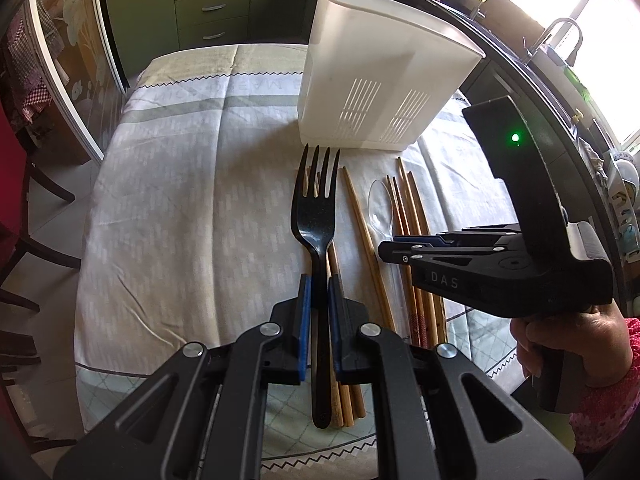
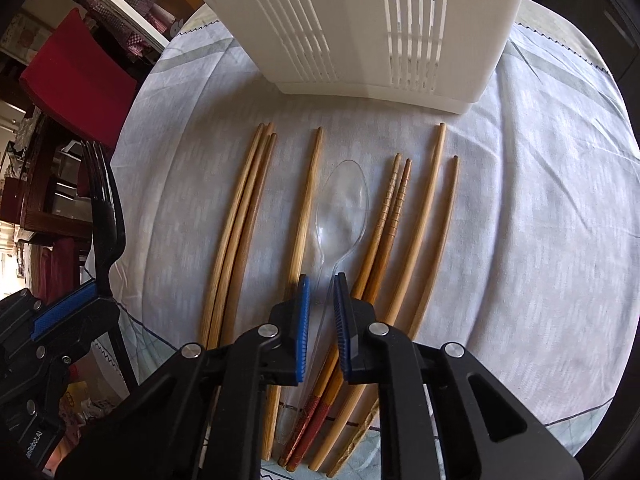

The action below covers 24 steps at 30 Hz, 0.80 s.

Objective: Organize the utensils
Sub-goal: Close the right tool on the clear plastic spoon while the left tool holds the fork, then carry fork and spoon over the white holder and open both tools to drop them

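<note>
Utensils lie in a row on the cloth (image 2: pixel 520 208) just in front of the white bin (image 1: pixel 384 80), which stands upright with its slotted wall toward them. The bin is the biggest thing here and the likely goal, so both grippers should carry their loads up over its open rim, tips pointing down, and let go only once the handle is well inside.

The left gripper (image 1: pixel 318 300) is clenched on the black fork (image 1: pixel 316 216), holding it by the handle with the tines pointing toward the bin. In the right wrist view the fork appears lifted clear of the cloth, at the left edge. It looks firmly held; keep it level with the grip and away from the right gripper as the two move.

The chopsticks (image 2: pixel 240 216) lie in loose groups: three touching at the left, one alone beside the spoon, two patterned ones and two plain ones to the right. They stay untouched for now.

The right gripper (image 2: pixel 322 292) has its blue pads drawn in close about the clear spoon (image 2: pixel 342 204), at the thin neck of its handle, bowl toward the bin. Whether the pads already press on it I cannot tell; the clear plastic is hard to read. The neck is slim and slippery, so squeeze fully before lifting, raise it straight up, and watch that the patterned chopsticks just beside the right pad are not dragged along.
</note>
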### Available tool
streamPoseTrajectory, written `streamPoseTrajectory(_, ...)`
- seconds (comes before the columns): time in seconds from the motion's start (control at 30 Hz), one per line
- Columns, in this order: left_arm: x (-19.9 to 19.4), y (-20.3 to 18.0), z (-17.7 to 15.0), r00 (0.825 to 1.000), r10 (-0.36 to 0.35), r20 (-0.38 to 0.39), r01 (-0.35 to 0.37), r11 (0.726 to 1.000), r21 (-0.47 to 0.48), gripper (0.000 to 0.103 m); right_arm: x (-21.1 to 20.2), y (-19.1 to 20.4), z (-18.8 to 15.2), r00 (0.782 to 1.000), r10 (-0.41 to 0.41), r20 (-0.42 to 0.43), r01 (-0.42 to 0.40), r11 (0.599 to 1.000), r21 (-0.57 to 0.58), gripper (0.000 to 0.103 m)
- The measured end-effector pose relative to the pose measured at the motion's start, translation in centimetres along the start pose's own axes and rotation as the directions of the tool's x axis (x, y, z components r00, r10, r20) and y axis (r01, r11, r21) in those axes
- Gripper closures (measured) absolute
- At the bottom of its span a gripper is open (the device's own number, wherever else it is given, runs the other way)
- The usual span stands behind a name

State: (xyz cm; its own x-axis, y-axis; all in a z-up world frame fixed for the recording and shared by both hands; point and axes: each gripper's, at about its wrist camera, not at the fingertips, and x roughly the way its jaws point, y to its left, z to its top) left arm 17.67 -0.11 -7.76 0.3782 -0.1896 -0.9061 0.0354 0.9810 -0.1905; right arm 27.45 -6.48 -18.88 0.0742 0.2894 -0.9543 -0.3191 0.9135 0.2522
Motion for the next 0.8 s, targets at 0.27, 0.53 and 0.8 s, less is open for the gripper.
streamPoseTrajectory(0.27,-0.6,-0.2,0.6,1.000,0.001,0.020,-0.001,1.000,0.000,0.095,-0.8,1.2,-0.4,0.998,-0.021,0.065,0.024,0.999,-0.038,0.092)
streamPoseTrajectory(0.53,-5.9,-0.6,4.2,0.981,-0.034,0.189,0.032,0.999,0.010,0.095,-9.3,0.6,-1.3,0.948,0.127,0.292,-0.114,0.992,-0.063,0.093)
streamPoseTrajectory(0.8,-10.3,-3.0,11.1,0.880,-0.082,0.468,0.051,0.996,0.077,0.094,-16.9,-0.7,-1.8,0.844,0.175,0.508,-0.145,0.985,-0.097,0.093)
